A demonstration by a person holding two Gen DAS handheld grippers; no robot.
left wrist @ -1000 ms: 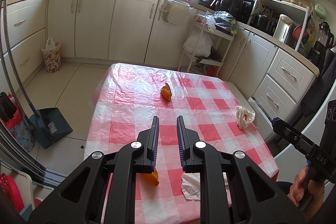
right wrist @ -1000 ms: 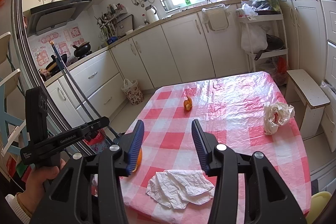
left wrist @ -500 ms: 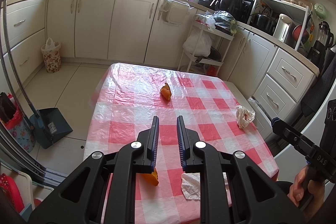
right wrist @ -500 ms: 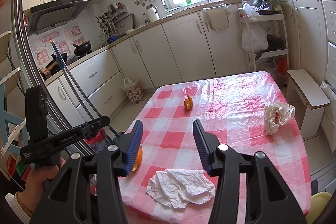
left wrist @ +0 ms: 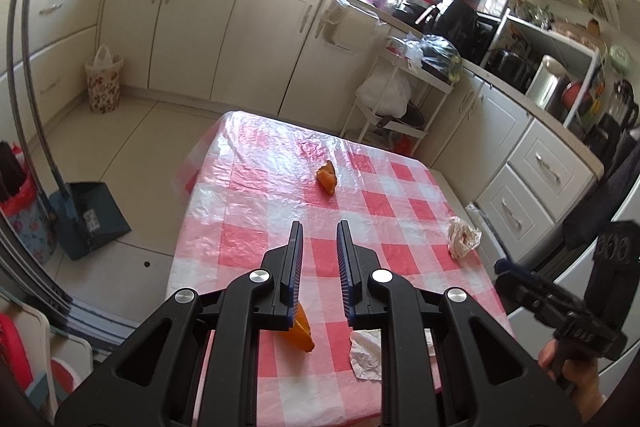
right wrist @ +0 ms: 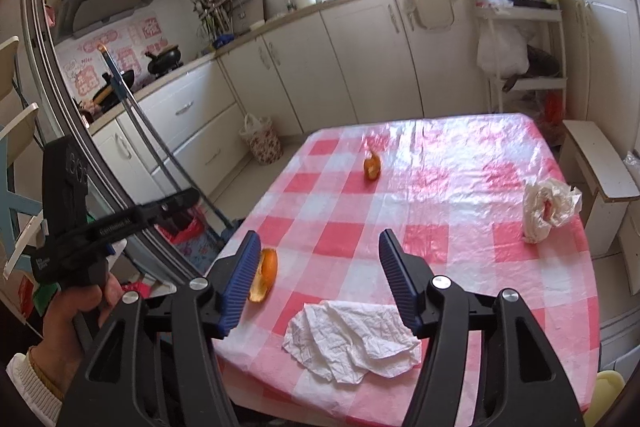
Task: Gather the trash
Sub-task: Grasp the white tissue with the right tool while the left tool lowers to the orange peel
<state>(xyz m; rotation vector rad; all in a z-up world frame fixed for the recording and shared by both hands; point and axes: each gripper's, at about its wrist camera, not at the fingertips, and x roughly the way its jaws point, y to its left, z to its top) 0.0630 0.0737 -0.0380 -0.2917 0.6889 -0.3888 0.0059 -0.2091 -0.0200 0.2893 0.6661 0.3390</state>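
- The table (right wrist: 460, 195), under its pink-and-white checked plastic cloth, is taking up most of what you are seeing, and every bit of trash is lying on it.
- Your right gripper (right wrist: 316, 247) is hanging over the near edge of the table; its jaws have just been opening and are now standing wide, with nothing pressed between the blue pads.
- Your left gripper (left wrist: 318, 235) is pointing down across the table with its jaws standing narrow, a small gap showing between them and nothing in it.
- The flat crumpled napkin (right wrist: 352, 339) is lying at the near edge, just below and between your right gripper's fingers, not touched by them.
- The wadded wrapper (right wrist: 548, 207), white with a red smear inside, is sitting near the right edge of the table, well apart from both grippers.
- The near orange peel (right wrist: 266, 273) is lying just beside your right gripper's left finger.
- The far orange peel (right wrist: 372, 167) is resting alone toward the far side of the table.
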